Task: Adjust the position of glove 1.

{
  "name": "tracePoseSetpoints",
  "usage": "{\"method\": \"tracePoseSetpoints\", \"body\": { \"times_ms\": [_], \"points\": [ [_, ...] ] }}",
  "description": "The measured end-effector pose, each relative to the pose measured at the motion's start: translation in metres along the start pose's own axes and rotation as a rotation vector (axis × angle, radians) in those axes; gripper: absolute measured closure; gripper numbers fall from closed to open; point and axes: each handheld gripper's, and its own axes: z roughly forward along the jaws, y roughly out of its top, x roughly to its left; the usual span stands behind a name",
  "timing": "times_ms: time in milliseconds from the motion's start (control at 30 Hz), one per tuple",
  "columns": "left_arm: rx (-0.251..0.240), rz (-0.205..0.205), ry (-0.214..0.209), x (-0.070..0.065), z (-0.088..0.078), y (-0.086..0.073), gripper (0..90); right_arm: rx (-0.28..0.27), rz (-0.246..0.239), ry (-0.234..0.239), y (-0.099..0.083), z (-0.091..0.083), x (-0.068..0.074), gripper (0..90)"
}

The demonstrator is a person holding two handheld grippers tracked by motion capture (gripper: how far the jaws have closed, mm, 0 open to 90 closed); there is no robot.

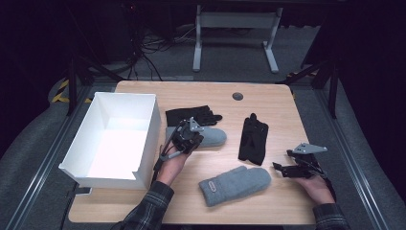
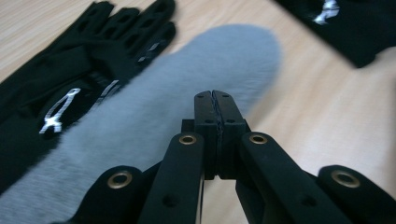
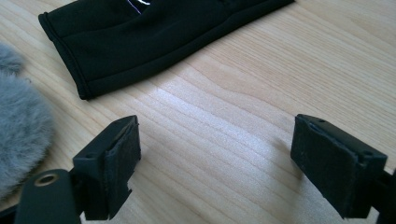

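The left tool [image 1: 187,136] hangs over the far grey mitten [image 1: 210,137], jaws pressed together with nothing between them. The right tool [image 1: 287,167] rests near the surface's [image 1: 268,103] right edge, jaws wide apart, bare wood between them and the black glove [image 1: 253,139].

A: What colours are on my table [image 1: 268,201]?

B: Pale wood with a fine grain. The box [image 1: 143,143] at its left is plain white.

A: And the mitten under my left gripper [image 2: 215,97]?

B: That mitten [image 2: 154,121] is fuzzy grey, same as the nearer mitten [image 1: 235,185], which carries a small dark label. The glove [image 2: 70,88] beside it is black with silvery-white marks; the other glove [image 1: 253,138] is black too.

A: My jaws are black with brass-coloured rivets, and my sleeve [image 1: 148,211] is dark plaid
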Motion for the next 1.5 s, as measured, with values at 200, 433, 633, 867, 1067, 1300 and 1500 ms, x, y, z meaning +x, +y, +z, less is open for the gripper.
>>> {"method": "tracePoseSetpoints", "body": {
  "times_ms": [200, 433, 633, 867, 1067, 1300, 1500],
  "points": [
    [0.019, -0.051, 0.02, 0.017, 0.014, -0.002, 89.8, 0.0, 0.0, 0.004, 0.0, 0.0, 0.0, 16.0],
    [0.079, -0.049, 0.004, 0.014, 0.032, -0.009, 89.9, 0.0, -0.001, 0.004, 0.0, 0.0, 0.0, 15.9],
    [0.075, -0.049, -0.021, 0.003, 0.037, -0.002, 89.9, -0.001, -0.001, 0.002, 0.0, 0.0, 0.0, 15.8],
    [0.071, -0.036, -0.059, -0.016, 0.05, 0.017, 89.9, -0.001, -0.002, 0.003, 0.0, 0.0, 0.0, 15.8],
    [0.045, -0.03, -0.053, -0.014, 0.038, 0.026, 89.9, -0.001, -0.002, 0.004, 0.0, 0.0, 0.0, 15.7],
    [0.031, -0.103, 0.025, 0.019, 0.021, 0.019, 89.9, -0.001, -0.002, 0.004, 0.0, 0.0, 0.0, 15.6],
    [0.044, -0.151, 0.077, 0.039, 0.023, 0.014, 89.9, 0.0, -0.002, 0.003, 0.0, 0.0, 0.0, 15.6]
  ]
}}
